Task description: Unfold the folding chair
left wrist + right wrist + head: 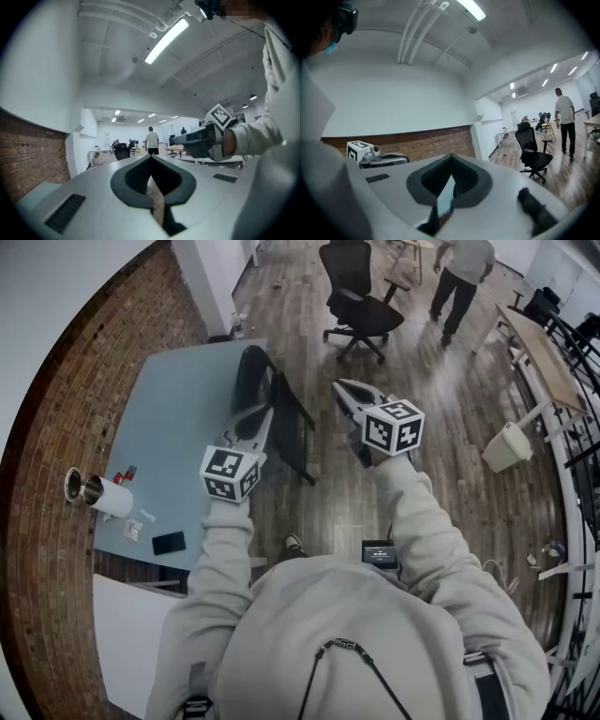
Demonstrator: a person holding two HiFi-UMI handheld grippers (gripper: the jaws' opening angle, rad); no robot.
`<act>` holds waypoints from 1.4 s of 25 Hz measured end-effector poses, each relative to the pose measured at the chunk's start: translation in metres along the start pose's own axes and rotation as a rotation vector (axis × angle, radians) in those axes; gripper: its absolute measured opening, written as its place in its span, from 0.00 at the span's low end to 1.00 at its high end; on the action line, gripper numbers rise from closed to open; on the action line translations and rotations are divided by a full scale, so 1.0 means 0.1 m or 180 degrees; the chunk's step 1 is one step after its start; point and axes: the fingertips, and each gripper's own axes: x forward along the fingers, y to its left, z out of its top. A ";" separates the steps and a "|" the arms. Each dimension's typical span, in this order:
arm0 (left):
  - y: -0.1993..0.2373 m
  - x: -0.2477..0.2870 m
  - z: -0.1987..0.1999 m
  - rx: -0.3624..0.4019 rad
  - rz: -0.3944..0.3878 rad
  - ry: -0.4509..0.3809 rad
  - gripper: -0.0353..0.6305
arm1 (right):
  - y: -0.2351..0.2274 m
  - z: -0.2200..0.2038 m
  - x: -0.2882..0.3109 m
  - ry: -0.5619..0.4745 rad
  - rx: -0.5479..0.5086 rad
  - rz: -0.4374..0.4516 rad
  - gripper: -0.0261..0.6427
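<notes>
While the left gripper (250,420) and right gripper (340,388) are held level with jaws closed on nothing, the folded chair (287,425) stands lower down between them at the table (173,404) edge, outside both pairs of jaws.

one folding chair (292,432), two hand-held grippers (262,414) (342,388)

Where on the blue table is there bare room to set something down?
The table is bare across its far and middle stretch, between the brick wall and the folding chair. Its near end is crowded: paper roll, phone.
</notes>
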 end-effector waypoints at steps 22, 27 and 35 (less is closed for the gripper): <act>2.52 1.91 -0.08 -0.0065 -0.0092 -0.0185 0.06 | -1.31 0.42 2.74 0.0083 -0.0264 -0.0117 0.05; 3.20 2.39 -0.20 -0.0116 -0.0200 -0.0098 0.06 | -1.69 0.44 3.39 0.0131 -0.0153 -0.0282 0.05; 3.45 2.81 -0.33 -0.0066 -0.0294 0.0024 0.06 | -2.10 0.69 3.81 0.0029 -0.0148 -0.0461 0.05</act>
